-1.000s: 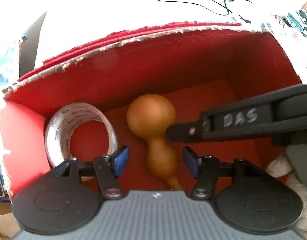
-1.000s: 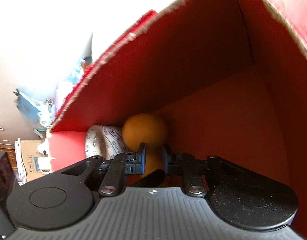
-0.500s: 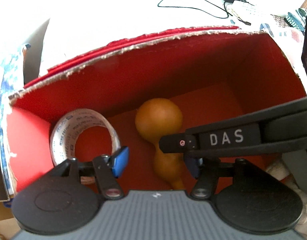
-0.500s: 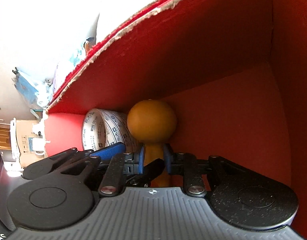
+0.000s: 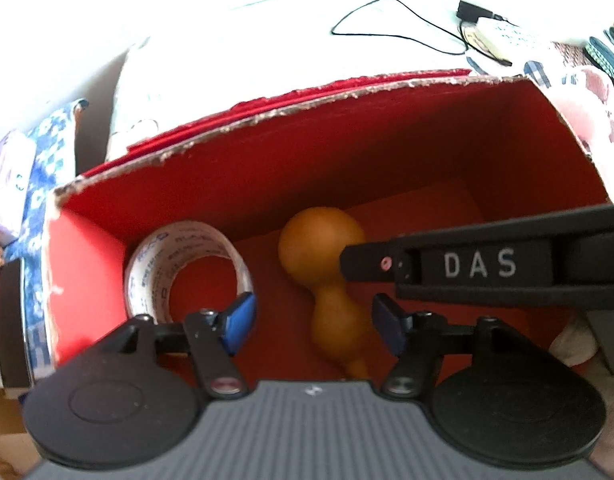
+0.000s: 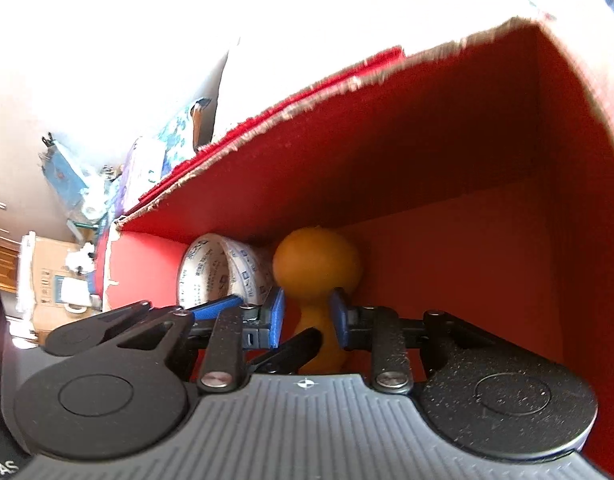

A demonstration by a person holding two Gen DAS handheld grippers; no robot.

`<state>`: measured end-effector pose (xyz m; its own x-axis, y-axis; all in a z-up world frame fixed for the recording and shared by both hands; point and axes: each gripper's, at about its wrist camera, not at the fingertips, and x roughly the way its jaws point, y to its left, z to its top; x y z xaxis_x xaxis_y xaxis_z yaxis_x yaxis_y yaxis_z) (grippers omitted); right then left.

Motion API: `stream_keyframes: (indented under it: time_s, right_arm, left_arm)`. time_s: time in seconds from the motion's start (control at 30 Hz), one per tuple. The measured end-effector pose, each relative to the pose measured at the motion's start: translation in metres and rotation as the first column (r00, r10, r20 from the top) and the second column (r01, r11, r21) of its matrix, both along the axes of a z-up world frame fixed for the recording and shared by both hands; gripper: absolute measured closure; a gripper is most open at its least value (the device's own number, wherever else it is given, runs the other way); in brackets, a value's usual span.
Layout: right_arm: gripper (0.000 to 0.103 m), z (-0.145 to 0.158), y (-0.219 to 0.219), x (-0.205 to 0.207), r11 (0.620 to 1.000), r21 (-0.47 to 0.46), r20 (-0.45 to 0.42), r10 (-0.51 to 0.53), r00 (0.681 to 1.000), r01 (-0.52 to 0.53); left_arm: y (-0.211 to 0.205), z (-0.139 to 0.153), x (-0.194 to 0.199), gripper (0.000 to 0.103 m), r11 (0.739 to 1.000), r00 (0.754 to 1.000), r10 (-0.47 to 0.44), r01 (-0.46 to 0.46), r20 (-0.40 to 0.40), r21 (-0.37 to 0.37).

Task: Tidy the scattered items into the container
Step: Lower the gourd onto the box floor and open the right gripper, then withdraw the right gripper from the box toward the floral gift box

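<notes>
Box [image 5: 347, 168]: red inside, torn cardboard rim; it lies ahead of and below both claws, and both reach in over its near side.
Right claw [image 6: 307, 316]: inside the box, its blue pads on either side of the gourd's narrow neck with a thin gap showing each side, so slightly spread and not pinching; in the left view it enters from the right as a black bar lettered DAS, its tip at the gourd's big bulb.
Left claw [image 5: 313, 320]: spread wide, nothing between its pads; the tape sits just ahead of its left pad, the gourd's lower half lies between the two pads but further down.
Tape [image 5: 187, 272]: white printed roll, standing on edge against the box's left end wall and back wall, just left of the gourd, whether touching I cannot tell.
Gourd [image 5: 323, 256]: orange-brown, two bulbs, lying on the box floor with the big bulb toward the back wall and the stem end toward the claws.
Cable [image 5: 387, 20]: black, on the white surface beyond the box's far rim.
</notes>
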<state>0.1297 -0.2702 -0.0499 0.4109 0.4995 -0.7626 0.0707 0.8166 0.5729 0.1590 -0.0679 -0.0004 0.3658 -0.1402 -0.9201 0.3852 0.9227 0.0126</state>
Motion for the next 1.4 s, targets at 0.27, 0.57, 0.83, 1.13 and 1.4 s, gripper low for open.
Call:
stream_keyframes:
  time_s: [0.27, 0.57, 0.83, 1.13, 1.4]
  right_arm:
    - [0.073, 0.022, 0.061, 0.008, 0.998, -0.07, 0.04, 0.005, 0.999, -0.003]
    - [0.061, 0.046, 0.068, 0.032, 0.983, -0.182, 0.118, 0.015, 0.993, 0.007]
    - [0.061, 0.063, 0.044, -0.007, 0.976, -0.216, 0.192, 0.05, 0.98, -0.007]
    - [0.062, 0.081, 0.047, -0.029, 0.971, -0.233, 0.24, 0.099, 0.966, -0.042]
    - [0.058, 0.091, 0.046, -0.052, 0.971, -0.232, 0.276, 0.126, 0.953, -0.061]
  left_arm:
    - [0.008, 0.012, -0.005, 0.032, 0.998, 0.998, 0.051, -0.05, 0.025, -0.023]
    - [0.002, 0.021, -0.016, 0.017, 0.991, 0.985, 0.134, -0.135, 0.112, -0.002]
    - [-0.005, 0.036, -0.042, 0.012, 0.976, 0.962, 0.211, -0.216, 0.176, 0.01]
    - [-0.02, 0.051, -0.073, 0.013, 0.958, 0.939, 0.27, -0.283, 0.211, 0.035]
    - [-0.021, 0.062, -0.102, 0.013, 0.947, 0.925, 0.304, -0.319, 0.228, 0.033]
